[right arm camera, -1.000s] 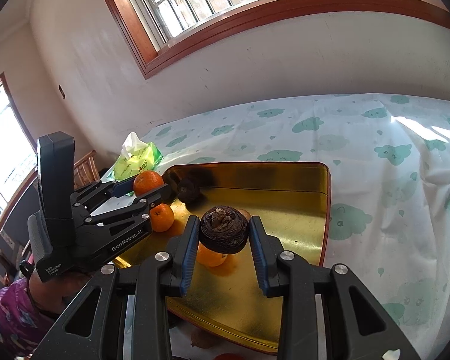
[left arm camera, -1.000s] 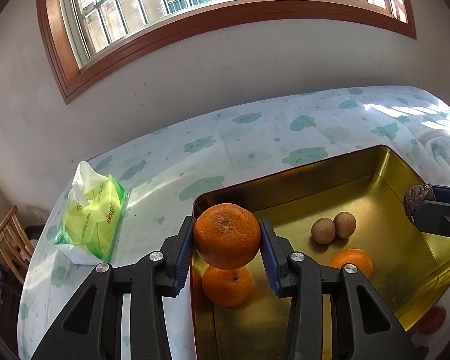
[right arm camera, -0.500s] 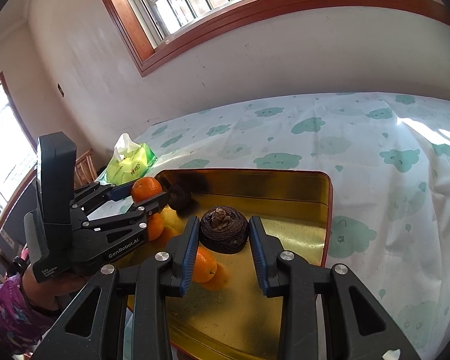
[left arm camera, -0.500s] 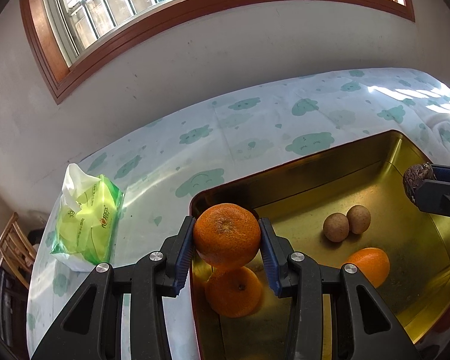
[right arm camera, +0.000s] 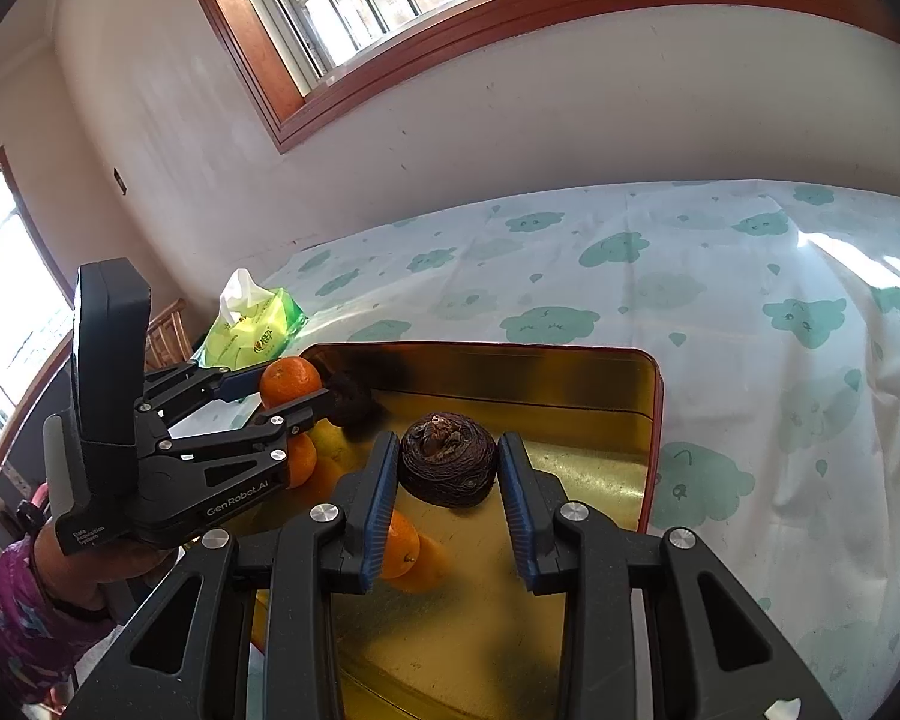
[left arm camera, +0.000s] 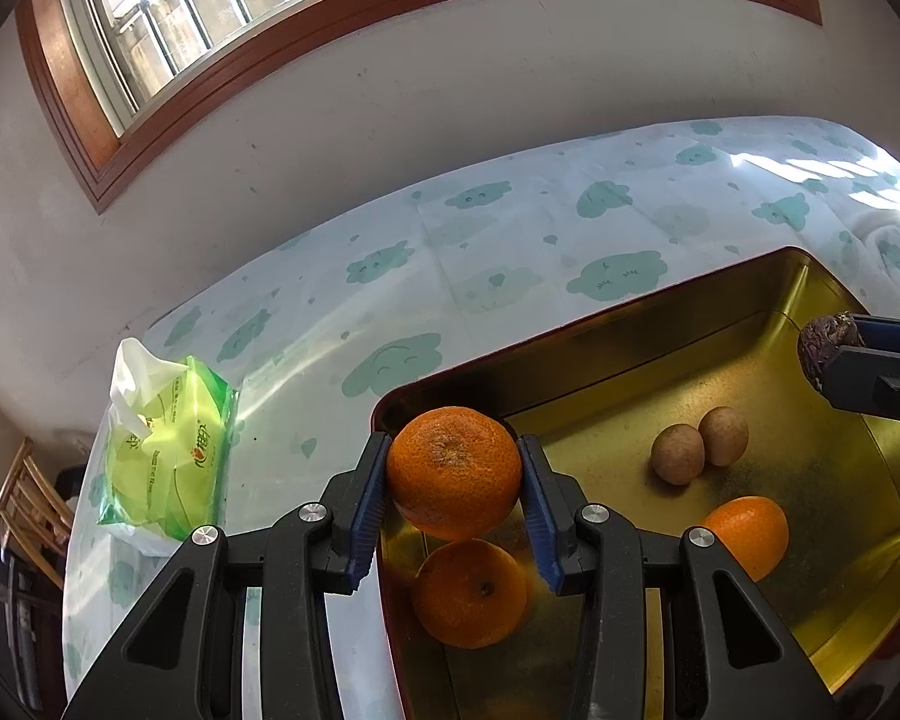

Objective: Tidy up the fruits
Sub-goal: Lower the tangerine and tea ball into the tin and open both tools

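My left gripper (left arm camera: 455, 480) is shut on an orange (left arm camera: 453, 473) and holds it above the near left corner of the gold tray (left arm camera: 660, 312). Below it in the tray lies a second orange (left arm camera: 471, 594), with a third orange (left arm camera: 747, 535) and two small brown fruits (left arm camera: 699, 445) further right. My right gripper (right arm camera: 449, 471) is shut on a dark wrinkled fruit (right arm camera: 449, 467) held above the tray (right arm camera: 570, 375). That fruit shows at the right edge of the left wrist view (left arm camera: 825, 339). The left gripper with its orange (right arm camera: 290, 381) shows in the right wrist view.
The tray sits on a table under a white cloth with green cloud prints (left arm camera: 510, 276). A green tissue pack (left arm camera: 165, 471) lies left of the tray. A wall and window run behind the table. A wooden chair (left arm camera: 24, 510) stands off the table's left end.
Both grippers, each still holding its fruit, moved forward over the tray. The tray and the fruits in it shifted lower and closer in both views.
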{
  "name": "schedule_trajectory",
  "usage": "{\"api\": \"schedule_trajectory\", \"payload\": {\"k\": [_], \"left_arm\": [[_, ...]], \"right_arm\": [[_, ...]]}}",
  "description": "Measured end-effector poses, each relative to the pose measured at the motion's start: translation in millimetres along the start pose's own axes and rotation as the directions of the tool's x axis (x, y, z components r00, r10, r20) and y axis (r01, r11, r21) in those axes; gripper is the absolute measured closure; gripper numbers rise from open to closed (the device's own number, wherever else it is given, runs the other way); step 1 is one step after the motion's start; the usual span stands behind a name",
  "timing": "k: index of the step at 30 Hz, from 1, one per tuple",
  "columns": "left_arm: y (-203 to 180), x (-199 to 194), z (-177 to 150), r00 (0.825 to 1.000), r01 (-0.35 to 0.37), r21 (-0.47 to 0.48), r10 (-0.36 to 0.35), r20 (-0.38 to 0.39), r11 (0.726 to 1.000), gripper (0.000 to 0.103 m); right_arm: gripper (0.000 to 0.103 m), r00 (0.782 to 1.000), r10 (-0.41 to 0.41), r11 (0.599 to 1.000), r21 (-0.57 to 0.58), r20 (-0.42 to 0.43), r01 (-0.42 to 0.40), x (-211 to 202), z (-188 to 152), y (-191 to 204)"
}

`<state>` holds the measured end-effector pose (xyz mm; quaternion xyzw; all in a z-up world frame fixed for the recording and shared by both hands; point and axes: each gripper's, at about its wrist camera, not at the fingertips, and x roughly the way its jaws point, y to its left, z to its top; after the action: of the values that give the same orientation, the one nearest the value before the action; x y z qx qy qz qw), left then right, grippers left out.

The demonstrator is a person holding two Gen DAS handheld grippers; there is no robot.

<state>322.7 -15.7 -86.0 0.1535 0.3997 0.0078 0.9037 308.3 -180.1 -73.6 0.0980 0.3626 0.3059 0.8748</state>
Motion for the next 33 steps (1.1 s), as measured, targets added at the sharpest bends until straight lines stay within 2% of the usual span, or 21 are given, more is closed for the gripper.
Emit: {"api": "schedule_trajectory", "payload": {"k": [33], "left_arm": [[-4, 16, 5, 0.999, 0.008, 0.039, -0.005, -0.054, 0.999, 0.060]], "right_arm": [[0.071, 1.000, 0.010, 1.000, 0.012, -0.013, -0.010, 14, 6, -5]]}}
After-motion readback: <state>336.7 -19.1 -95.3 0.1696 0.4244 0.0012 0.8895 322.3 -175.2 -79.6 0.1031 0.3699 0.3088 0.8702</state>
